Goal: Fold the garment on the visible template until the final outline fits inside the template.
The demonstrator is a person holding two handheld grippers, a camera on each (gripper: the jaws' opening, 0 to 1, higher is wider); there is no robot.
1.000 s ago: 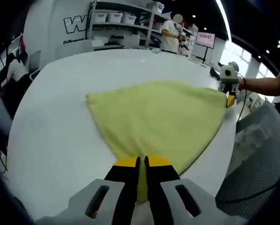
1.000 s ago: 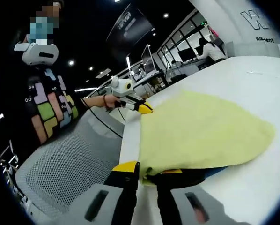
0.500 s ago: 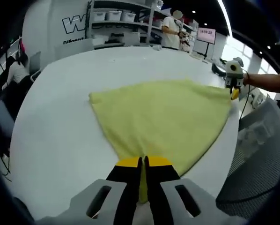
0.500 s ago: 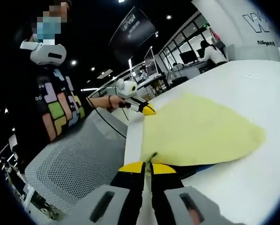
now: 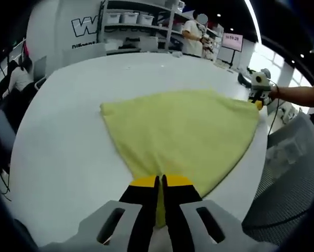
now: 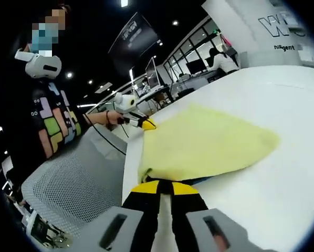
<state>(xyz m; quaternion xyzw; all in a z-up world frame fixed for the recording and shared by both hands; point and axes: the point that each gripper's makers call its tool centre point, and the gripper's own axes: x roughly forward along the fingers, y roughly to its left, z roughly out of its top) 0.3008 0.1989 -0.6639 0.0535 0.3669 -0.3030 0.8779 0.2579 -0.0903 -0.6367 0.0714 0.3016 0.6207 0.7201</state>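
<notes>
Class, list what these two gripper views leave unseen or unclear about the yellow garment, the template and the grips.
- Template: right gripper view, a blue sliver under the yellow garment; its outline is covered.
- Garment type: both views, folded flat, so sleeves or collar are hidden.
- Left gripper: left gripper view, cloth runs between the shut jaws; how deep is hidden.
- Right gripper: right gripper view, the cloth edge hides the tips.

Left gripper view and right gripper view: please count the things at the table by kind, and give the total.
Yellow garment: 1
White table: 1
Tongs, each shut on the garment: 2, left tongs, right tongs
Grey mesh chair: 1
Blue sheet showing under the garment: 1
Total: 6
</notes>
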